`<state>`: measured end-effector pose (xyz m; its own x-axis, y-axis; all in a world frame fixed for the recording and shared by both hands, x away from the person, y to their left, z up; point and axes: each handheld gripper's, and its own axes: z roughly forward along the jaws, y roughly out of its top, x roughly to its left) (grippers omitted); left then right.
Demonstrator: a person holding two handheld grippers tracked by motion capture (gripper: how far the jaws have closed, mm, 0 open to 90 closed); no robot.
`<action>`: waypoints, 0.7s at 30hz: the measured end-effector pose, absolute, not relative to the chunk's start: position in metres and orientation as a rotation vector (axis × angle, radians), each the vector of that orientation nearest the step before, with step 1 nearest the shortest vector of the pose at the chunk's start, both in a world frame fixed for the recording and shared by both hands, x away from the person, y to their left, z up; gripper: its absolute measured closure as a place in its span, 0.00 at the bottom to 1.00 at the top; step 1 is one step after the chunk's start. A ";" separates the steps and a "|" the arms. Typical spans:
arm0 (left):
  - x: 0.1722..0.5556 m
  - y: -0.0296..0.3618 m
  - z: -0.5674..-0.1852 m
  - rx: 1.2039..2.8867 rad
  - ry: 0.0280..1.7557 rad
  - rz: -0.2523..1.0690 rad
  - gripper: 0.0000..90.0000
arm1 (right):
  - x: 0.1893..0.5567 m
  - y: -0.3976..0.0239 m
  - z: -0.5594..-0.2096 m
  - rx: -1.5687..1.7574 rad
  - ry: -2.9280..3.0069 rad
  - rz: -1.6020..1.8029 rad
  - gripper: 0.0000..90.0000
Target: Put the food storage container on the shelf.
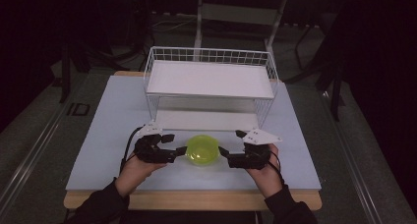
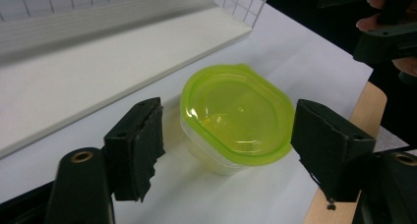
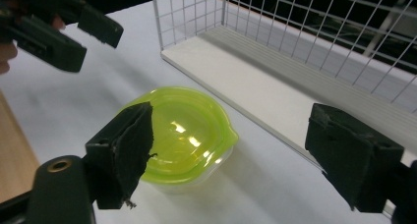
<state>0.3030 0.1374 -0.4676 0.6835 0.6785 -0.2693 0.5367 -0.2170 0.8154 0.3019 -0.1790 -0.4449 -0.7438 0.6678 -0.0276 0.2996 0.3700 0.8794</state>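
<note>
My jaws spread wide on both sides, gripping nothing. Left gripper (image 1: 181,153) and right gripper (image 1: 223,152) point inward at each other, flanking lidded green container (image 1: 202,149), near it but not touching. Container sits on white table (image 1: 108,135) near front edge, just before lower shelf of white wire rack (image 1: 210,81). My forearms enter from below, hands low over table, palms angled inward.

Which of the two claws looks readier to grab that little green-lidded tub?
Left, probably. The left gripper has its open jaws either side of the tub. The right gripper is open too, but the tub sits toward one jaw, off centre.
</note>
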 end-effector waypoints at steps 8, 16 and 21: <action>0.315 0.129 -0.486 1.905 1.035 0.160 0.43 | 0.319 -0.163 -0.463 0.872 2.295 1.265 0.27; 0.321 0.124 -0.501 1.917 1.085 0.113 0.48 | 0.326 -0.159 -0.481 0.926 2.329 1.248 0.32; 0.322 0.123 -0.505 1.908 1.091 0.093 0.54 | 0.327 -0.158 -0.488 0.938 2.353 1.243 0.32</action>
<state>0.3218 0.1232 -0.5046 0.6067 0.7174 -0.3424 0.6487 -0.1978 0.7349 0.3269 -0.1582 -0.4880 -0.7339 0.6788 0.0237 0.4022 0.4062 0.8205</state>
